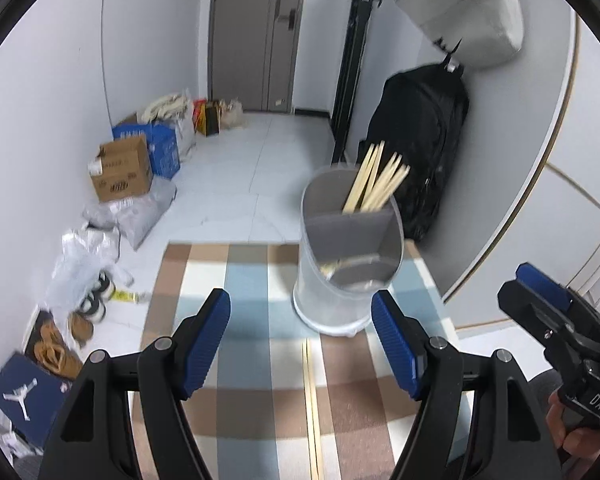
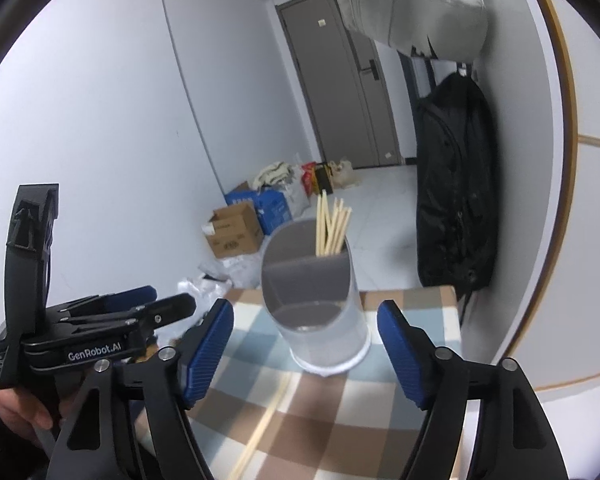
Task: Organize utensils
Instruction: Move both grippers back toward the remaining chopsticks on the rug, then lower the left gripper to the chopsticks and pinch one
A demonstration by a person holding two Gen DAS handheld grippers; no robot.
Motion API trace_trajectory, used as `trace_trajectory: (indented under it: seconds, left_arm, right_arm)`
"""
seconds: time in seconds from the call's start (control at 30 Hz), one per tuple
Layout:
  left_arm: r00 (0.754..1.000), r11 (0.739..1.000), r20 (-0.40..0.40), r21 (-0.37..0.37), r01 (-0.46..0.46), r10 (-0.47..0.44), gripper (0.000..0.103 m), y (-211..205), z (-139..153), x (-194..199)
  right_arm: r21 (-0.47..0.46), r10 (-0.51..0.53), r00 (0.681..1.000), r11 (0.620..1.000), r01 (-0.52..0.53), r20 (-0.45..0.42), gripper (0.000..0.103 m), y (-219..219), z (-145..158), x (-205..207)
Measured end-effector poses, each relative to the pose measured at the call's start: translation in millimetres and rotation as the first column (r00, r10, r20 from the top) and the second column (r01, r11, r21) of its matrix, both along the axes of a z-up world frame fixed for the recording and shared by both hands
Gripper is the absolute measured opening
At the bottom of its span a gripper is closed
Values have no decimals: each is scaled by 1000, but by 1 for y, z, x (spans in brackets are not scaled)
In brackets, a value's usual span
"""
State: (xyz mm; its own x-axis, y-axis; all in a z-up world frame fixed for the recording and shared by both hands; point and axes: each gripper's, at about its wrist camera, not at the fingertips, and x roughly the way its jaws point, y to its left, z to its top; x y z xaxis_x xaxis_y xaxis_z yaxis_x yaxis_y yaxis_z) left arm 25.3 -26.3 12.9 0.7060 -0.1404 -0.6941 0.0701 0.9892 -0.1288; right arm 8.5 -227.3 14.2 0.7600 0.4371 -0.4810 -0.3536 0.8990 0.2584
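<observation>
Left gripper (image 1: pixel 300 340), lower centre of the left wrist view: jaws wide apart, nothing between the blue pads; arms cut off by the bottom edge. Right gripper (image 2: pixel 305 347), lower centre of the right wrist view: likewise spread and empty; base cut off.

Loose chopsticks (image 1: pixel 311 400) flat on the checked tablecloth (image 1: pixel 252 280), between and just beyond the left jaws; near ends run out of frame, count hard to make out through blur.

Utensil holder (image 1: pixel 350 256), translucent grey cylinder with a divider, upright on the far part of the cloth, right of centre. Bundle of chopsticks (image 1: pixel 376 180) leaning in its rear compartment; front compartment contents blurred behind the wall, not identifiable.

Hand (image 2: pixel 20 412), lower left of the right wrist view, partly hidden behind the left tool.

Beyond the table edge: pale tiled floor (image 1: pixel 260 160); cardboard box (image 1: pixel 122 172), blue box, bags and shoes along the left wall. Black backpack (image 1: pixel 420 140) and pale bag (image 1: pixel 464 12) hung at upper right. Grey door (image 1: pixel 256 32) at the far end.
</observation>
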Motion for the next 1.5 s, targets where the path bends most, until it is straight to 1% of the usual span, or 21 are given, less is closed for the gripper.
trace_trajectory:
  seconds: [0.1,0.23,0.27,0.3,0.33,0.4,0.43,0.5,0.6,0.63,0.67,0.7,0.8,0.9,0.97,1.1,1.17,1.27,1.37,1.43,1.5]
  left_arm:
    - [999,1000,-44,-29,-12,11,69,5,-13,-1]
    - [997,1000,-77,-25,-13,11,70,7,-27,-2]
    - [996,1000,-86,-4,-20,20,72,6,-32,-1]
    - [996,1000,-89,9,-27,28,79,6,-36,-2]
    - [995,999,-92,13,-32,33,83,6,-41,-2]
    - [993,999,-108,22,-42,44,83,7,-52,-2]
    - [990,999,-130,31,-43,47,83,7,-59,0]
    - [984,999,-172,31,-37,42,83,8,-71,2]
    - [976,1000,-216,28,-12,18,83,6,-87,3]
    - [973,1000,-231,19,-3,7,83,6,-94,2]
    - [968,999,-252,34,-6,14,83,5,-100,3]
    - [963,999,-269,44,-14,25,83,6,-105,4]
    - [954,999,-296,42,-28,39,83,10,-113,4]
    - [949,999,-314,21,-27,32,83,11,-117,5]
    - [947,999,-321,-29,-17,7,83,10,-116,4]
    - [947,1000,-320,18,13,-7,83,0,-115,1]
    - [940,999,-340,44,27,-10,83,-5,-118,1]
    - [930,999,-368,43,17,0,83,-5,-123,0]
    - [920,998,-391,70,1,26,83,-4,-127,1]
    - [917,999,-398,52,-1,21,83,0,-128,4]
    - [912,997,-408,79,-11,42,83,2,-129,6]
  right_arm:
    - [-31,-11,1000,999,11,-3,80,2,-10,-1]
    - [-39,-6,1000,999,5,-10,84,2,-22,-5]
    - [-37,-3,1000,999,3,-10,85,1,-24,-6]
    - [-33,0,1000,999,-1,-11,85,0,-26,-6]
    - [-27,4,1000,1000,-4,-14,86,-1,-28,-7]
    - [-21,-3,1000,1000,2,-26,90,-1,-32,-8]
    - [-20,-14,999,1000,13,-33,93,-3,-35,-8]
    - [-10,-39,998,999,38,-47,96,-6,-40,-9]
    - [6,-45,996,999,45,-78,98,-10,-45,-5]
    - [3,-47,996,999,47,-78,101,-10,-47,-4]
    - [2,-49,996,999,49,-78,103,-10,-48,-3]
    - [0,-57,995,998,57,-84,103,-10,-50,0]
    - [14,-75,990,997,77,-116,103,-15,-58,7]
    - [57,-76,985,995,86,-157,103,-20,-64,12]
    - [71,-76,983,993,89,-168,103,-22,-66,13]
    - [69,-55,989,995,65,-134,103,-15,-61,10]
    - [63,-36,994,997,43,-106,103,-11,-58,8]
    - [23,-19,997,1000,21,-76,103,-1,-56,4]
    - [-47,-26,998,999,23,-63,103,9,-58,3]
    - [-74,-27,998,997,23,-53,103,12,-58,1]
    - [-88,-27,999,996,23,-41,103,15,-58,0]
